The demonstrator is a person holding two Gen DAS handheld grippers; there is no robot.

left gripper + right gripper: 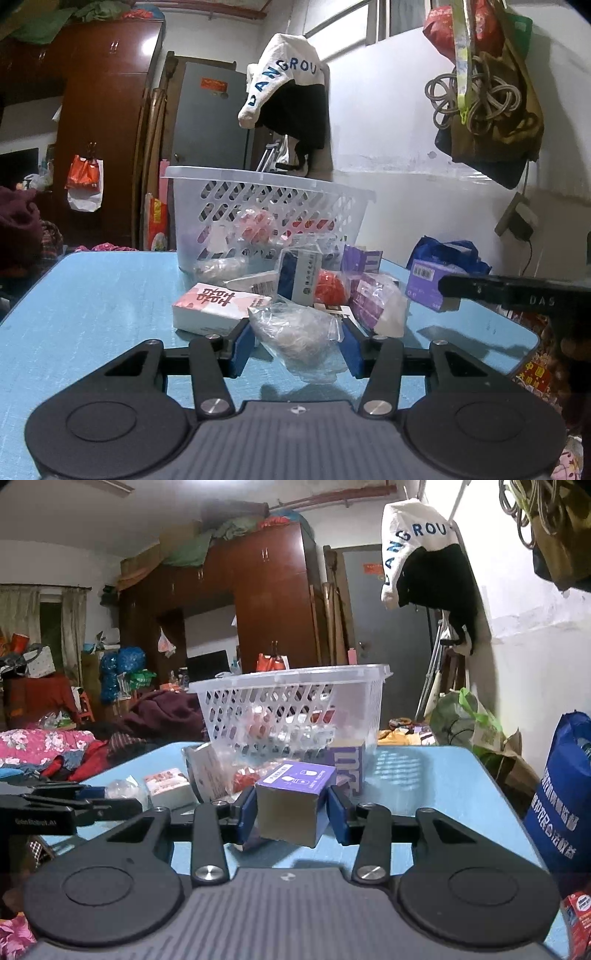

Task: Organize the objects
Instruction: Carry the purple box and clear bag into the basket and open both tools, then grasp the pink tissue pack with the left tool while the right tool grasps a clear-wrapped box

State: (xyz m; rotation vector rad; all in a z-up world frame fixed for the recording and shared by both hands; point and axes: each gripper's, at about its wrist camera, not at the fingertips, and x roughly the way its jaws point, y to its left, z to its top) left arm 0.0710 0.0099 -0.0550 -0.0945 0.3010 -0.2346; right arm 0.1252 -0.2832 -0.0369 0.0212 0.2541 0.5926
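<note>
**A:** Nearest the lens on the left side: the left gripper (297, 341), its blue pads (242, 345) pressed against either side of a clear plastic bag (295, 338) with something pale inside. The bag looks lifted off the blue table (92, 295), with its shadow on the tabletop below it.

**B:** And on the right, the right gripper (291, 814) is clamped on a purple-topped box (291, 803), its plain cardboard end facing the camera. That box also sits clear of the tabletop, tilted slightly.

**A:** Behind the bag, a loose pile: a white and pink box with red characters (214, 306), just beside the left pad; a blue and white carton (299, 275) standing upright; a red bundle (330, 286) in clear wrap next to it; purple packets (373, 302) to the right.

**B:** Farther back stands the clear slotted basket (266, 210), at the far side of the table. Red and pink items show through its slots, though what they are cannot be told.

**A:** The other tool's black finger reaches in from the right edge of the left view, with the purple box (430, 286) at its tip.

**B:** A blue shopping bag (565, 797) hangs off the table's right side. A white garment (413, 542) lettered in blue hangs on the wall.
</note>
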